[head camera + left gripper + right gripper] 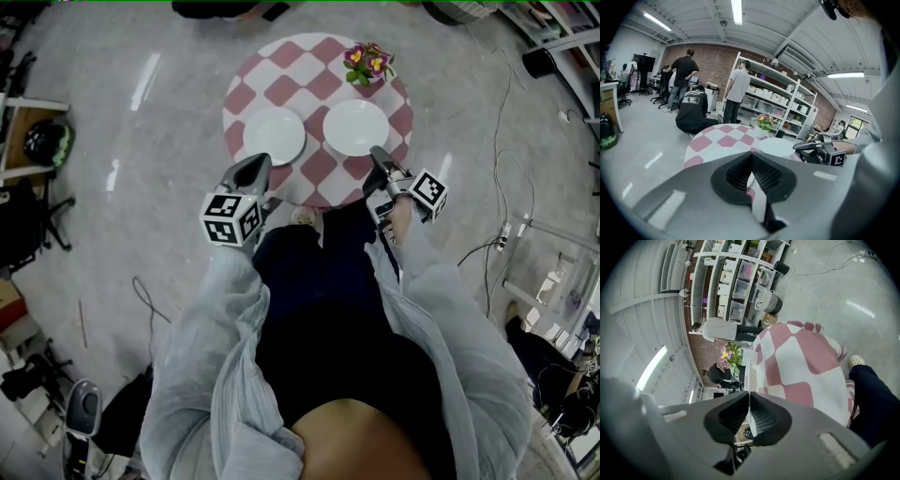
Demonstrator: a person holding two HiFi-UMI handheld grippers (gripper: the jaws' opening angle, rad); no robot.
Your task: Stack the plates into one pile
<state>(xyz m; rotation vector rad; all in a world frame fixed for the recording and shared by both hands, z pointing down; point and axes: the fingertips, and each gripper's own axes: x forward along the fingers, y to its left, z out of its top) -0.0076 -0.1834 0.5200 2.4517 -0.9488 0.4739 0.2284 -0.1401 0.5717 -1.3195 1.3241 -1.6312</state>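
The round checkered counter [314, 94] is standing in open floor. Nothing is crowding its edge apart from the person's legs at 6 o'clock, and the cables [497, 141] are trailing well off at 3 o'clock.

The two plates are showing side by side with a strip of cloth between them. The left plate [275, 136] is out toward 8 o'clock and the right plate [355, 127] toward 3 o'clock. A flower pot [367, 66] is sitting at 1 o'clock near the far rim, just beyond the right plate.

The left gripper [259, 163] is hanging over the counter's 7 o'clock edge, just short of the left plate's near rim. Its fingers [764, 173] are pressing together at the tips with nothing between them.

The right gripper [377, 155] is coming in at the 4 o'clock edge. Its tips are meeting the right plate's rim.

The head view only shows that contact from above. The right gripper view is rolled on its side and shows the plate edge-on as a thin white sliver running in between the fingers [764, 420], which are clamping on it. I can't tell from any view whether that plate is clear of the cloth.

The left gripper view is adding what's beyond the counter: shelves [778, 101] and a crouching person [693, 112] at 12 o'clock.
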